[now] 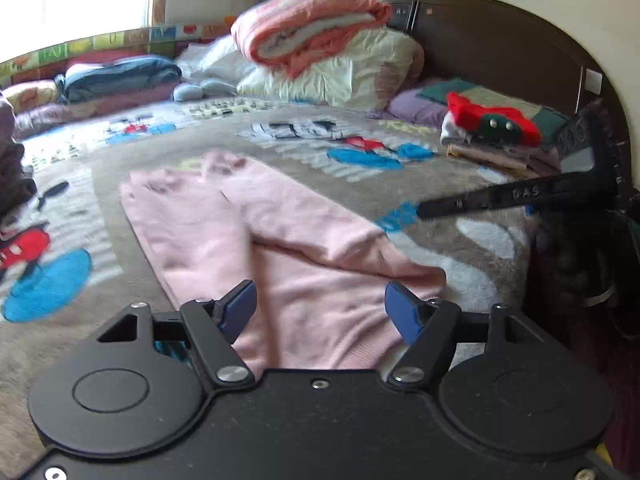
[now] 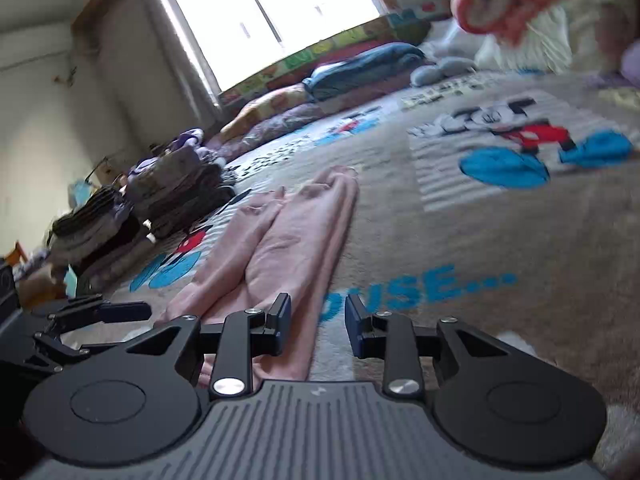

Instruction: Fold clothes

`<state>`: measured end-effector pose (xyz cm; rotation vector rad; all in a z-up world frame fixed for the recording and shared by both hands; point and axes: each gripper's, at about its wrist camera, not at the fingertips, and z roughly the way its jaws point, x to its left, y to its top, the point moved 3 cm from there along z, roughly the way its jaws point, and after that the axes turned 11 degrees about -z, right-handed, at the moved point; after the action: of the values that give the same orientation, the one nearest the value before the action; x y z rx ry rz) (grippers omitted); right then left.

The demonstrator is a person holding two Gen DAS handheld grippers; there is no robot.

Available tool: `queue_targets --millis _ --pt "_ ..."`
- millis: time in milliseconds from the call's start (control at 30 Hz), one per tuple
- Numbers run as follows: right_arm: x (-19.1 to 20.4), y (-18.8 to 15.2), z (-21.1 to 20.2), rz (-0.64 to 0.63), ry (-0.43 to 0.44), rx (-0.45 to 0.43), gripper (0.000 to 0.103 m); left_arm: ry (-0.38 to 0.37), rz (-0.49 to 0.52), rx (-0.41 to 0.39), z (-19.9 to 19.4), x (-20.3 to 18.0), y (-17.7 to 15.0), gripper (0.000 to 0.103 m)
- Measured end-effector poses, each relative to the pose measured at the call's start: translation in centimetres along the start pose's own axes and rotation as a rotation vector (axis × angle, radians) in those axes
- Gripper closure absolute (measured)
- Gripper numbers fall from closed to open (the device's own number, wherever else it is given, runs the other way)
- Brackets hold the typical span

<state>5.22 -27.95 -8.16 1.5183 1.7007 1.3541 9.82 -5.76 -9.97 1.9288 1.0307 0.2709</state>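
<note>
A pink garment (image 1: 280,240) lies flat on the cartoon-print blanket (image 1: 460,248), with one side folded over its middle. My left gripper (image 1: 322,310) hovers over its near end, open, with nothing between its blue pads. In the right wrist view the same pink garment (image 2: 288,232) stretches away as a long narrow strip. My right gripper (image 2: 317,320) sits low at its near right edge, open with a modest gap; only blanket (image 2: 500,220) shows between the pads. A finger of the right gripper (image 1: 500,198) reaches in from the right in the left wrist view. The left gripper (image 2: 100,314) shows at the left.
A stack of folded clothes topped by a red and green item (image 1: 492,128) sits at the far right by the dark headboard (image 1: 500,40). Rolled quilts and pillows (image 1: 312,44) line the back. A pile of dark clothes (image 2: 176,188) lies at the bed's left side.
</note>
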Motion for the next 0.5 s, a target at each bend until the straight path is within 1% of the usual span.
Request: queue_targets --millis 33,100,133,167,200,233,267,300,400,500 --pt "0.7 -0.1 0.5 -0.038 0.011 0.022 0.071 0.011 0.000 0.018 0.6 -0.1 -0.3 0.033" --pt "1.9 -0.8 1.8 -0.106 0.031 0.104 0.072 0.058 0.012 0.056 1.7 -0.2 -1.2 0.033" --pt "2.3 -1.4 2.5 -0.121 0.027 0.156 0.073 0.070 0.010 0.045 1.3 -0.6 -1.1 0.033" --pt "2.4 -1.9 2.6 -0.124 0.009 0.176 0.073 0.076 0.004 0.028 0.7 -1.0 -0.9 0.033" --pt "2.5 -1.8 2.0 -0.122 0.012 0.157 0.071 0.068 -0.005 -0.009 -0.5 -1.4 -0.4 0.033" --pt "2.7 -1.4 1.2 -0.117 0.027 0.129 0.071 0.052 0.000 -0.059 -1.7 -1.9 -0.1 0.033" --pt "2.9 -0.9 0.3 -0.112 0.043 0.101 0.071 0.053 0.016 -0.094 -2.7 -2.3 0.0 0.033" --pt "3.2 -0.5 -0.5 -0.131 0.057 0.074 0.071 0.089 0.057 -0.096 -3.1 -2.5 -0.3 0.033" --pt "4.7 0.0 -1.9 -0.316 0.042 0.052 0.071 0.202 0.191 -0.093 -4.1 -3.4 -1.2 0.033" --pt "6.0 -0.9 -2.2 -0.510 0.006 0.092 0.066 0.334 0.418 -0.007 -3.3 -3.9 -3.3 0.033"
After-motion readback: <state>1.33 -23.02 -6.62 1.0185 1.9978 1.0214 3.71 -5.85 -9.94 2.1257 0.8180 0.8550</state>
